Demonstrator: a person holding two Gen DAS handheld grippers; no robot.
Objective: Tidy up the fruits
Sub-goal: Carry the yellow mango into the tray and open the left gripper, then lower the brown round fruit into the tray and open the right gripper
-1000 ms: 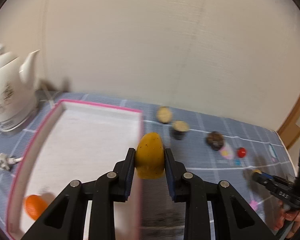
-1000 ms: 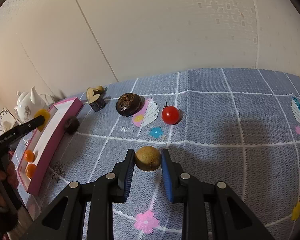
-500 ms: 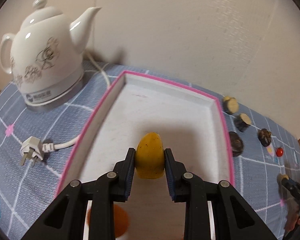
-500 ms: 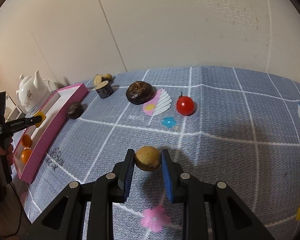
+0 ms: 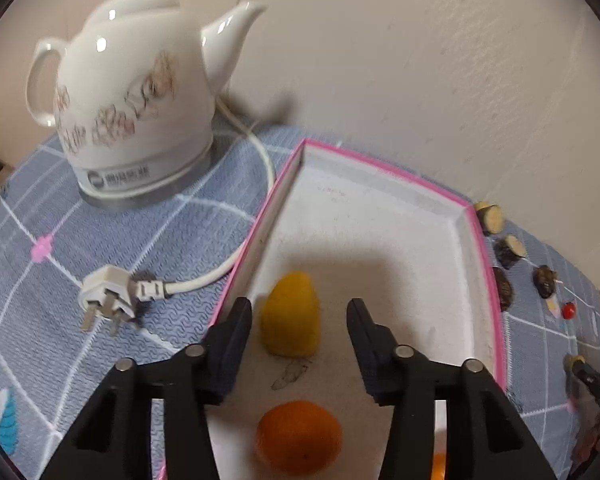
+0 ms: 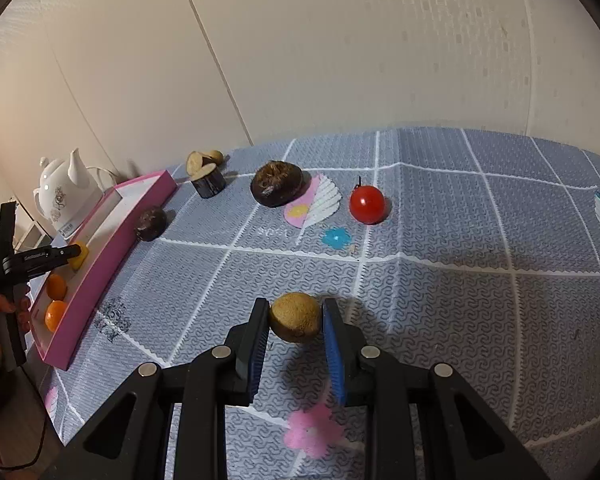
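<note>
Yellow fruit (image 5: pixel 290 314) sits in the pink tray (image 5: pixel 485 240), dropped there as the left gripper (image 5: pixel 299 322) spreads its jaws. Right gripper (image 6: pixel 296 322) pinches a kiwi (image 6: pixel 295 316), likely bound for that tray.

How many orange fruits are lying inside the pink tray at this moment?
2. One orange fruit lies just behind the yellow fruit; the second lies nearer the tray's close end. The tray wall may hide more.

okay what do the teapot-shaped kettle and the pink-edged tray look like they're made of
Kettle: probably glazed ceramic, going by its glossy white body with bright highlights and printed flowers; its base ring looks metallic grey. Pink-edged tray: likely cardboard, with thin straight walls, a matte, slightly scuffed white inside and pink outside.
</note>
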